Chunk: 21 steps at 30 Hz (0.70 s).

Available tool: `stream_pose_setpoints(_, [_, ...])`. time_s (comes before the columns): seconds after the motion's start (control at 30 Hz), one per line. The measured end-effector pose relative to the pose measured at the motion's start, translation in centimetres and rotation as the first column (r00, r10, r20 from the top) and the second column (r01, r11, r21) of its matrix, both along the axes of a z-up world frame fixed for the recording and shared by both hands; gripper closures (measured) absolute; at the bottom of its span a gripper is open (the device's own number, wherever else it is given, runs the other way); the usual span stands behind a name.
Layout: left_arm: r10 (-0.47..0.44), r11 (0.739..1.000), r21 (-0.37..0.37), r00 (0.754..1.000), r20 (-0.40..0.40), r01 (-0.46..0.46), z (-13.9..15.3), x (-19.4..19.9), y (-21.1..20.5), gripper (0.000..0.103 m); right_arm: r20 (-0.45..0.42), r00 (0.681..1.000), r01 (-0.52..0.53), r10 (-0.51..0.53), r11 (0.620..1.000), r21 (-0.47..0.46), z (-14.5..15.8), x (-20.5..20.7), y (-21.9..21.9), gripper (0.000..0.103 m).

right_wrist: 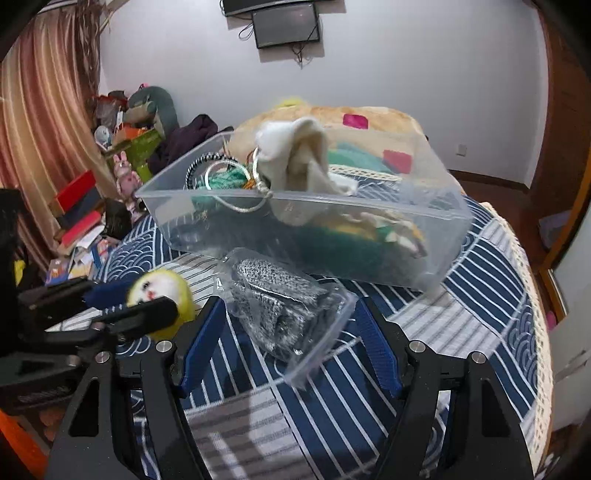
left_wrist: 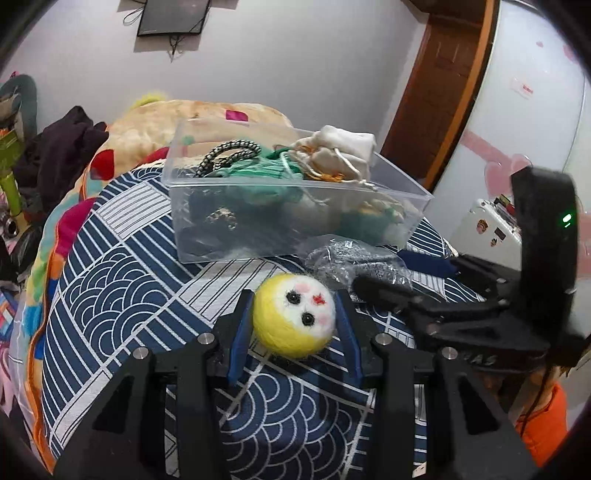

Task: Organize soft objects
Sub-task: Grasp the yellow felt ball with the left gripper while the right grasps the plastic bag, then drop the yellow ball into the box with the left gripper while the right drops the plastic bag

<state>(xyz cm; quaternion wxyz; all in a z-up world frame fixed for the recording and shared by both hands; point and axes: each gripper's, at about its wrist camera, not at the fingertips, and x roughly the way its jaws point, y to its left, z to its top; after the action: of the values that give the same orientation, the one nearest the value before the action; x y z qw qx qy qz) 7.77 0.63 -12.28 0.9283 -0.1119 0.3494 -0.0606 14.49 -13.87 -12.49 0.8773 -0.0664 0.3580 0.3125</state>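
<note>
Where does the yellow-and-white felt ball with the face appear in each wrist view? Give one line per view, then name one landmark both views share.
Left wrist view: the felt ball sits low in the centre, between the left gripper fingers.
Right wrist view: the felt ball is at lower left, partly hidden by the left gripper.
Shared landmark: the clear plastic box of soft things, behind the ball in both views.

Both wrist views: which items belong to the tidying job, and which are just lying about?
Job:
felt ball in the left gripper
bagged grey knit between the right gripper fingers
clear box
cloth pouch

Lying about:
dark clothes
wall screen
curtain
</note>
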Motion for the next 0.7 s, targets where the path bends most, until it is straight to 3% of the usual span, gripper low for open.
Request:
stream_pose_setpoints(0.07, [0.004,1.000,-0.002,1.000,0.001,-0.004,0.0,0.0,0.1,0.060,-0.024,1.000,-0.020,0.019,1.000,-0.023,-0.8,0.3,0.7,0.036])
stream_pose_setpoints(0.17, [0.005,1.000,-0.002,1.000,0.005,-0.005,0.2,-0.2,-0.1,0.060,-0.039,0.999,-0.024,0.022,0.999,-0.038,-1.4,0.3,0.9,0.059])
stream_pose_setpoints(0.27, [0.005,1.000,0.003,1.000,0.014,-0.005,0.5,-0.3,-0.2,0.060,-0.035,0.999,-0.020,0.020,1.000,-0.015,-1.0,0.0,0.2,0.070])
stream_pose_setpoints(0.47, [0.013,1.000,0.012,0.999,0.051,-0.014,2.1,-0.6,0.2,0.060,0.018,1.000,-0.024,0.023,1.000,0.016,0.6,-1.1,-0.7,0.076])
stream_pose_setpoints(0.7, [0.032,0.999,0.037,0.988,0.149,-0.038,5.9,-0.2,0.8,0.060,0.133,0.991,-0.023,0.014,0.998,0.066,4.5,-2.4,-1.9,0.076])
